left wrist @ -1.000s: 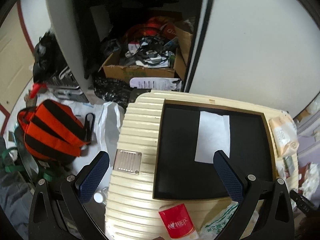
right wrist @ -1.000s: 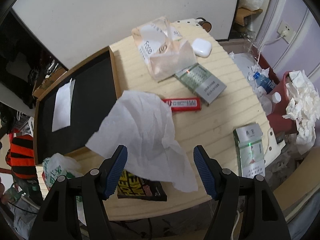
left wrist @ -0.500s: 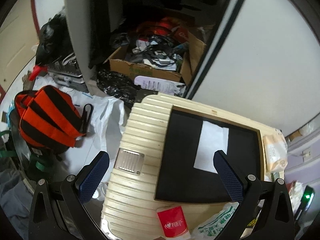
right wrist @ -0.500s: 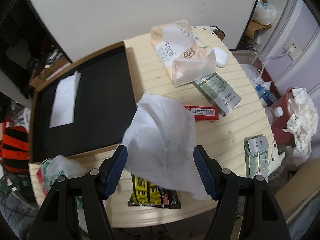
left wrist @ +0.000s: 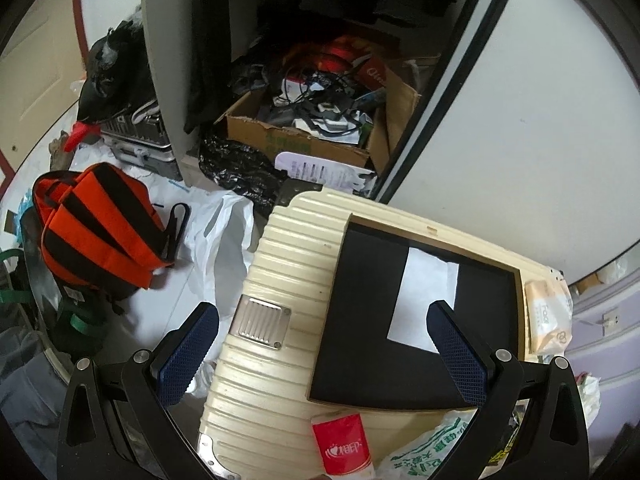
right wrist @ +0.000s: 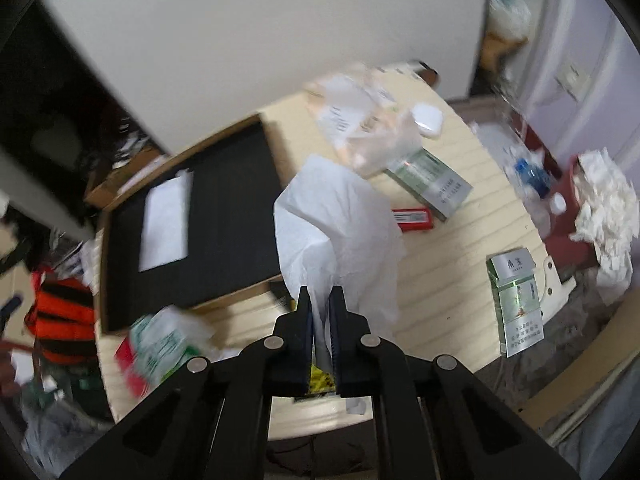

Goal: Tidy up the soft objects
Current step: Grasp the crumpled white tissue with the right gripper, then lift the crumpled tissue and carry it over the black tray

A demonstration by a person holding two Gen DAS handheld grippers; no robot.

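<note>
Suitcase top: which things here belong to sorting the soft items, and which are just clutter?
Job:
- loose tissue, pinched in the right gripper
- flat tissue on the black pad
- tissue pack

Clutter:
- cigarette packs
- red box
- earbud case
- orange bag

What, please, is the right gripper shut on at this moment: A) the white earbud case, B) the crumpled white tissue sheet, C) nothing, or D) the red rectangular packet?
B: in the right wrist view the right gripper pinches the lower edge of the crumpled white tissue sheet, which stands above the cream ribbed suitcase top.
</note>
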